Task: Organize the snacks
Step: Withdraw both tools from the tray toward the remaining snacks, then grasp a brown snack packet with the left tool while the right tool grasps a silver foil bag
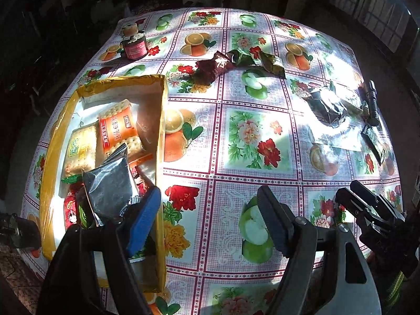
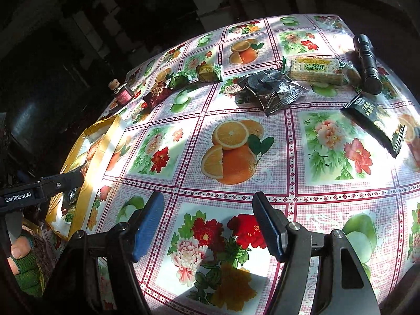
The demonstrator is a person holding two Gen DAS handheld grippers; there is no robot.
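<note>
**Q:** What was the state of the tools and the snacks?

**A:** Both tongs stood apart with nothing between them. The left gripper point(image 1: 208, 220) hung by the box point(image 1: 162, 131), which sat at 9 o'clock on the table point(image 1: 236, 178) and already held crackers point(image 1: 118, 128) and a grey pouch point(image 1: 110, 186). The right gripper point(image 2: 208, 225) hovered over bare cloth. Loose snacks lay at 12 to 2 o'clock: a foil pack point(image 2: 270, 92), a cracker pack point(image 2: 313, 69) and a black bar point(image 2: 375, 123).

**Q:** What could have gone wrong?

**A:** The foil pack was crumpled and slick; a shallow pinch would likely have slipped. The torch point(image 2: 367, 63) lay touching, or nearly touching, the cracker pack (glare obscured the contact), so a reach there could have rolled it off the edge. The two grippers were near each other, and crossing paths risked a collision.
</note>
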